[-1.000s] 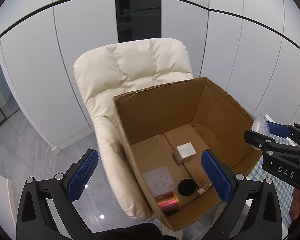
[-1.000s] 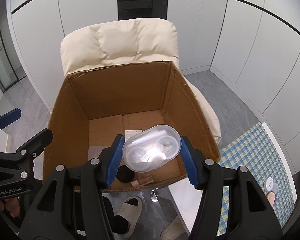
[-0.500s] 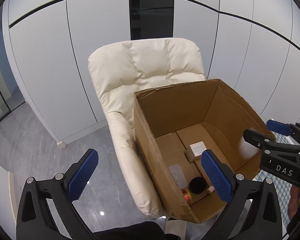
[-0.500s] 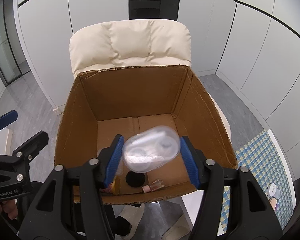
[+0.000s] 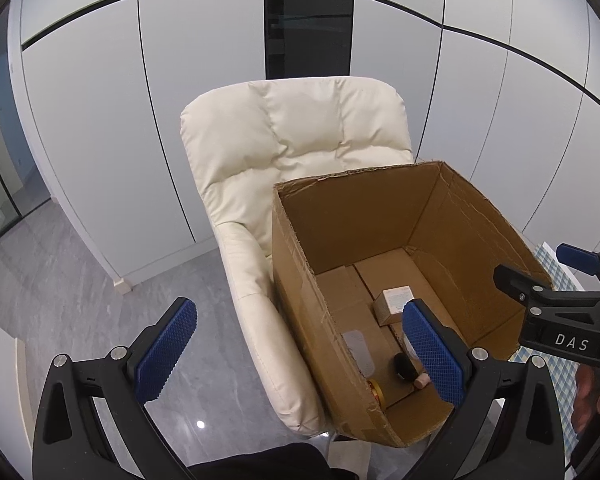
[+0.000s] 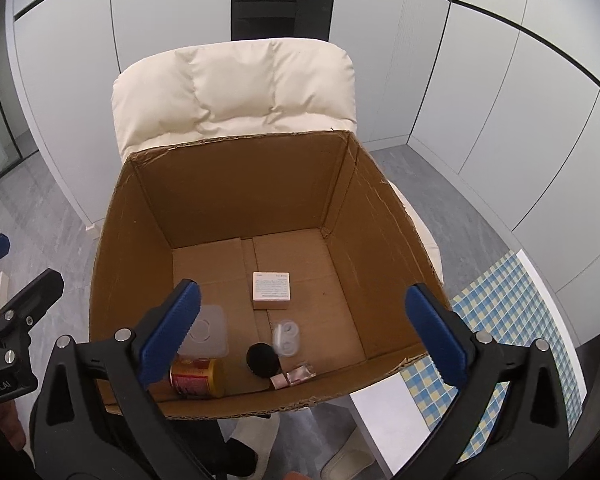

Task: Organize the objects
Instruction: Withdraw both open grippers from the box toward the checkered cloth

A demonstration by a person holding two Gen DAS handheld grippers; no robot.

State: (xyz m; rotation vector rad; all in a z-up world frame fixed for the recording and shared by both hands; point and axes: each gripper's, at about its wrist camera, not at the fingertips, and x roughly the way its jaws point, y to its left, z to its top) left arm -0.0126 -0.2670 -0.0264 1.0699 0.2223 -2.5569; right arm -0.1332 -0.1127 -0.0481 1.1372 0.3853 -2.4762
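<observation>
Clear case (image 6: 286, 338) now inside box (image 6: 236, 184)

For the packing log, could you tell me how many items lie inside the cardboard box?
6: white carton mid-floor; square tub, can left; black cap, clear case, small bottle near front. More may hide.

Both views are evenly and brightly lit by soft, cool indoor light, with a small white glare spot on the grey floor (image 5: 200, 424) at the near left of the left wrist view. Shadows are mild: the inner walls of the box (image 6: 236, 208) are darker than its bottom, where the clear case (image 6: 286, 338) looks slightly smeared. Fisheye distortion bends the wall (image 5: 100, 100) panel lines into curves and leaves black corners, yet most of each frame is sharp.
</observation>
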